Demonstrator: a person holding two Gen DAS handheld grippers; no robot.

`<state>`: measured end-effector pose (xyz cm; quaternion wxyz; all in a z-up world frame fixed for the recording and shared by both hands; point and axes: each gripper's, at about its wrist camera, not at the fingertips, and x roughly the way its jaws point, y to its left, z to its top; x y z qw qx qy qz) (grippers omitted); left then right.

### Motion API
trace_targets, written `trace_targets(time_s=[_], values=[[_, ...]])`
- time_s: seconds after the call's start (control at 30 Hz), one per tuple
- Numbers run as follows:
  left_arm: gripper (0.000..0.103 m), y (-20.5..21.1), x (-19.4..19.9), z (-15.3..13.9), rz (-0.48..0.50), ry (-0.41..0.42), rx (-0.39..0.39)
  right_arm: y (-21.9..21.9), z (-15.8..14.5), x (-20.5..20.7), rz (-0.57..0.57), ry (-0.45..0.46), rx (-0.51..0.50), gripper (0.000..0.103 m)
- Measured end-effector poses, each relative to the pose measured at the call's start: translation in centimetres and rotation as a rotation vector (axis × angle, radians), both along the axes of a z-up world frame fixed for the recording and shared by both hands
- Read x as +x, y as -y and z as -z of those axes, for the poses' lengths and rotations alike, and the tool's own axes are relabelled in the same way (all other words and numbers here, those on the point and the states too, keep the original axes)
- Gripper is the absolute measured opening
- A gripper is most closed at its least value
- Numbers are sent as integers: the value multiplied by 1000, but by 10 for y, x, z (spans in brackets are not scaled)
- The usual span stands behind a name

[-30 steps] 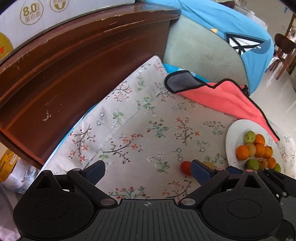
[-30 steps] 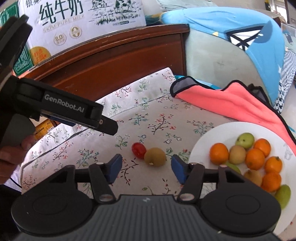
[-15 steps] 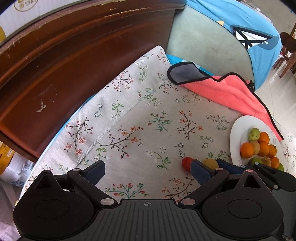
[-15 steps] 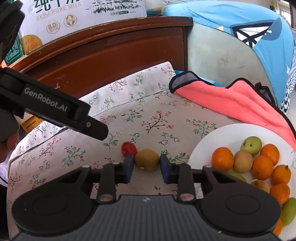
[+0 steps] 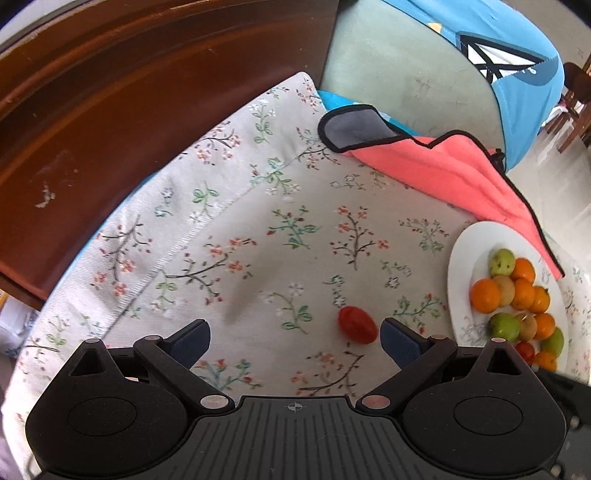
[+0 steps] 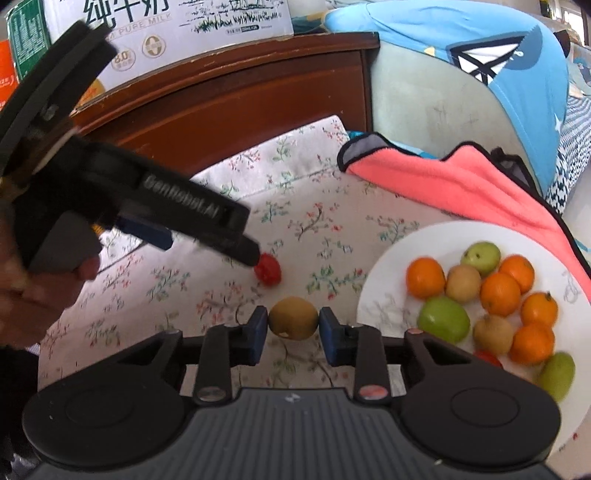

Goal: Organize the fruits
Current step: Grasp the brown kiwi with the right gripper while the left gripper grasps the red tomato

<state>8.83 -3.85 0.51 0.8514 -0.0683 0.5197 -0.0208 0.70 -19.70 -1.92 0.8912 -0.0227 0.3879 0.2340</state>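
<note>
Right hand-held gripper (image 6: 293,325): narrow, blue pads pressed on either side of a brown kiwi-like fruit (image 6: 293,318), clamped just off the rim of the white plate (image 6: 391,266), on the flowered cloth side. Whether lifted clear of the flowered cloth (image 6: 314,221) or resting on it, cannot tell.

Left hand-held gripper (image 5: 295,334): spread wide, nothing between the pads, angled down over the cloth. Small red tomato (image 5: 357,325) lying on the cloth inside the gap, close to the pad nearer the plate, not touching as far as can be seen. In the right wrist view, same gripper (image 6: 207,225) reaching in from the side away from the plate, tip blurred and right over the tomato (image 6: 267,269), gripped by a hand (image 6: 40,291) at the frame edge.

Beyond the tomato, toward the plate: white plate carrying a heap of oranges (image 6: 500,293), green fruits (image 6: 445,318) and brownish fruits (image 6: 463,283), plus a red one (image 6: 487,357) partly hidden behind the right gripper's body.

Past the far rim of the plate: coral towel (image 6: 461,188) with a dark edging, draped on the cloth. Farther from the plate: dark wooden headboard (image 6: 240,99), a milk carton (image 6: 184,26) on top of it, and a blue-covered cushion (image 6: 498,62) beside it.
</note>
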Motion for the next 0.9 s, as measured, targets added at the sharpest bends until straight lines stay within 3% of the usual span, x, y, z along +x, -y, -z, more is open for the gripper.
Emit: trace_targets(time_s=[0.2, 0.47, 0.6, 0.7, 0.9], values=[[99, 12, 4, 4, -55, 12, -17, 13, 2, -6, 22, -24, 3, 31], [95, 24, 7, 6, -54, 34, -44, 22, -2, -11, 29, -31, 12, 31], [79, 28, 8, 6, -44, 33, -78, 24, -3, -12, 27, -31, 19, 31], [58, 29, 8, 7, -28, 38, -74, 25, -4, -13, 28, -30, 24, 31], [40, 30, 9, 9, -21, 34, -80, 25, -6, -13, 31, -27, 27, 31]])
